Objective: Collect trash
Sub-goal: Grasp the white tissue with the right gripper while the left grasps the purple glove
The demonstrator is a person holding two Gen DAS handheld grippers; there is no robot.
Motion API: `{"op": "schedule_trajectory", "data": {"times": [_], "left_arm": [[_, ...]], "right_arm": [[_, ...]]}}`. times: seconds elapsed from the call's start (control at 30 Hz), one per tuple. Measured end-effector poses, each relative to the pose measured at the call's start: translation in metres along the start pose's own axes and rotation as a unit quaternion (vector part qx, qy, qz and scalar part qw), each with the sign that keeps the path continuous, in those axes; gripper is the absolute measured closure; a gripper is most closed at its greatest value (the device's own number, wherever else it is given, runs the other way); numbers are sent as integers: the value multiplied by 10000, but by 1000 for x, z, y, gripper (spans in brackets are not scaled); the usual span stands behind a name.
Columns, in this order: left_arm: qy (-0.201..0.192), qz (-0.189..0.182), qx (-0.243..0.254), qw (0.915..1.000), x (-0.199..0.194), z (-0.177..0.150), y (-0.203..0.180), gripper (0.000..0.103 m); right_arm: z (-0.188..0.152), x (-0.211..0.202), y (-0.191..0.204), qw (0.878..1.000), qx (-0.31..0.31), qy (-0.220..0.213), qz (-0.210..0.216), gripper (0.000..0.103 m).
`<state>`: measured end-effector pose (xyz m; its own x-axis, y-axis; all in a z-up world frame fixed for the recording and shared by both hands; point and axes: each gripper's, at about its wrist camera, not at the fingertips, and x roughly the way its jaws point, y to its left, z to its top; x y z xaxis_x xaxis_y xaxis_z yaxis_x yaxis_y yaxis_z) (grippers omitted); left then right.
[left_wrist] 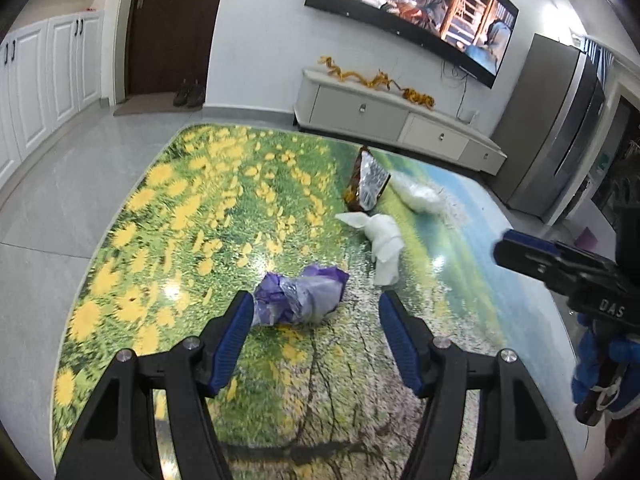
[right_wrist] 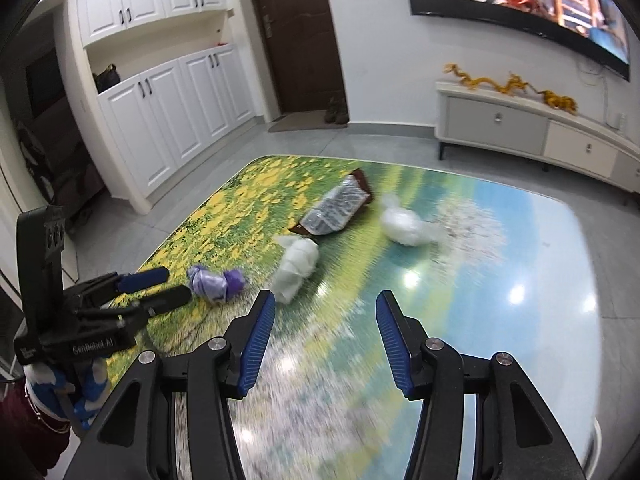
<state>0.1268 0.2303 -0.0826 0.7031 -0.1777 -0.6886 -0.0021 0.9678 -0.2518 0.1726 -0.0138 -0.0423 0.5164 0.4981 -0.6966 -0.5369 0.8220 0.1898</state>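
I hold 2 tools over the surface (left_wrist: 132,208), which carries a print of yellow flowers and green meadow. My left tool (left_wrist: 316,312) has its jaws apart with nothing clamped; the purple wad (left_wrist: 300,300) lies on the surface just beyond its fingertips, nearer the left finger, and I cannot tell whether that finger touches it. My right tool (right_wrist: 326,308) also stands with jaws apart and nothing between them, only bare surface ahead.

Taking the purple wad as the mark: the white tissue (left_wrist: 386,244) lies just past it and to its right, apart from it. Farther on from the tissue sits the foil wrapper (left_wrist: 366,182), brown outside and silver inside, tilted up on one edge. The clear bag (left_wrist: 416,196) lies to the right of the wrapper, close beside it.

In the right wrist view the same 4 pieces run in a line away from the purple wad (right_wrist: 216,280): tissue (right_wrist: 296,266), wrapper (right_wrist: 336,208), bag (right_wrist: 404,224). My left tool (right_wrist: 170,286) shows there at the left, its fingers pointing at the wad from close by. My gloved hand (right_wrist: 60,392) grips its handle.
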Motion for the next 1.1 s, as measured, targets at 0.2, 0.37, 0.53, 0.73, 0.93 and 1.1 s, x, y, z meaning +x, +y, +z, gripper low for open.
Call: {"op": "schedule_trajectory", "data": {"times": [0.2, 0.37, 0.53, 0.73, 0.93, 1.1], "left_arm": [[275, 37, 5, 9996, 25, 6, 10, 40], [445, -48, 44, 9990, 34, 6, 12, 45], [428, -50, 92, 9990, 35, 6, 11, 52], [345, -84, 130, 9993, 30, 1, 8, 60], [225, -209, 128, 9994, 14, -5, 1, 67], [118, -321, 237, 9991, -2, -10, -13, 70]], "right_arm": [[17, 50, 1, 9992, 201, 188, 299, 51], [22, 85, 4, 9975, 376, 340, 492, 51], [22, 106, 5, 9961, 452, 479, 581, 59], [17, 111, 6, 9959, 454, 559, 553, 82], [6, 90, 5, 9968, 395, 511, 471, 84], [-12, 56, -3, 9972, 474, 450, 351, 85]]}}
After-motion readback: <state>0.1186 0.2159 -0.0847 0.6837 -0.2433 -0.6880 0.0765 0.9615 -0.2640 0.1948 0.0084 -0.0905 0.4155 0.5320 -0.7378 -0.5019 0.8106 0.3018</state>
